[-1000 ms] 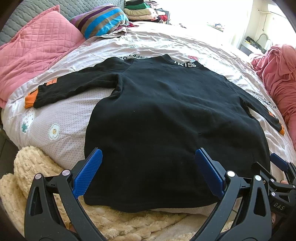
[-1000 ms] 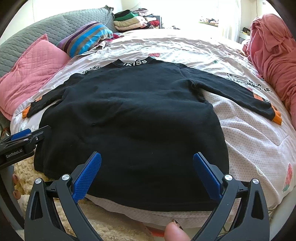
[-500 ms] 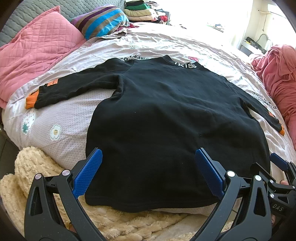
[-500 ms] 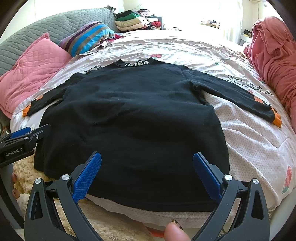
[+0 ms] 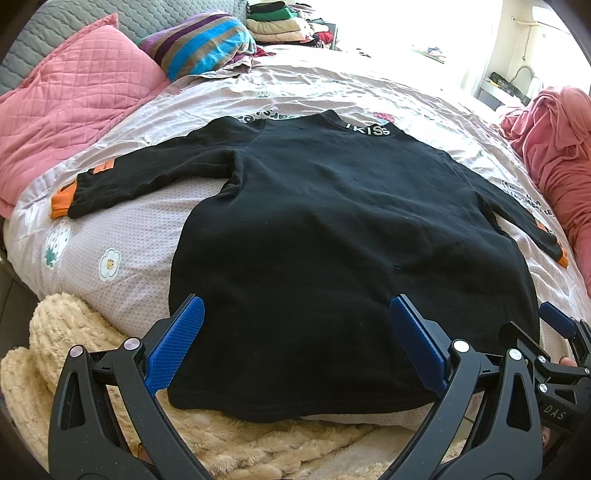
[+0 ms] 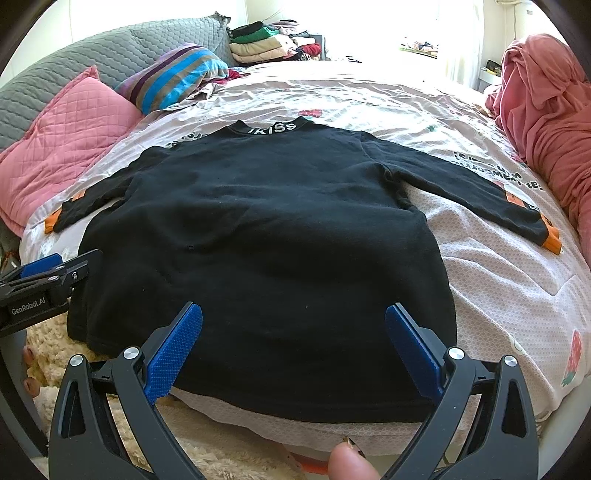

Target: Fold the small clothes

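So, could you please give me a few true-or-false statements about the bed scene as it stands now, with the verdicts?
1. The black sweater lies spread flat, both sleeves out. True.
2. The left gripper is shut on the hem. False: it is open, holding nothing.
3. The sleeve cuffs are orange. True.
4. The right gripper holds a sleeve. False: it is open and empty.
5. The pink pillow lies on the sweater. False: it lies beside it.

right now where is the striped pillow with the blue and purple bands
The striped pillow lies at the far left of the bed in both views, between the pink quilted pillow and the stack of folded clothes.
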Motion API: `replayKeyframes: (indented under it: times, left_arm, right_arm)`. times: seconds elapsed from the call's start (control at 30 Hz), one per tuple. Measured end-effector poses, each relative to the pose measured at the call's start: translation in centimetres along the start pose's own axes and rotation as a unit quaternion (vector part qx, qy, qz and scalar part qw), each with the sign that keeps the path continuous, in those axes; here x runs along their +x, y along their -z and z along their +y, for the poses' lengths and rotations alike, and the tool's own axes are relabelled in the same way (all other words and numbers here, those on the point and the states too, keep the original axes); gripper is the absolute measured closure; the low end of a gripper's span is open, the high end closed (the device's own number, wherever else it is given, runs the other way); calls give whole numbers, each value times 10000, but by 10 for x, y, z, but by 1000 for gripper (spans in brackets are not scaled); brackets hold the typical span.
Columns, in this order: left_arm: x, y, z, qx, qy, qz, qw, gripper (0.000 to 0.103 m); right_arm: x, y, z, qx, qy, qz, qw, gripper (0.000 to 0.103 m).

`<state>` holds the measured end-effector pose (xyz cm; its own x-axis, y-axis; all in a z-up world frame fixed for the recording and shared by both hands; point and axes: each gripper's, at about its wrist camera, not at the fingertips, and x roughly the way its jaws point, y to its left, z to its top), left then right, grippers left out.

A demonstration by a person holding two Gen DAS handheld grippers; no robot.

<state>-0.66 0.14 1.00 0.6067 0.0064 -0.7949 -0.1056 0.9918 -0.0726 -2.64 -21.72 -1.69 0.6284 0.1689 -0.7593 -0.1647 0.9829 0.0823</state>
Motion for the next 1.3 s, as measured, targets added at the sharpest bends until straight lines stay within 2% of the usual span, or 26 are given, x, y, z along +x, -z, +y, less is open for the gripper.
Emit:
replayKeyframes:
  times: [0.5, 1.07, 1.3]
  left_arm:
    - [11, -15, -6, -24, -88, 9, 10000, 9]
    - [32, -57, -17, 146, -133, -3, 9998, 9]
    - [42, -75, -27, 211, -70, -22, 9998, 9]
  right_arm:
    - [9, -13, -7, 71, 8, -60, 10000, 4]
    - [27, -65, -15, 205, -39, -434, 9988, 4]
    - [35, -86, -31, 381, -20, -534, 9978, 4]
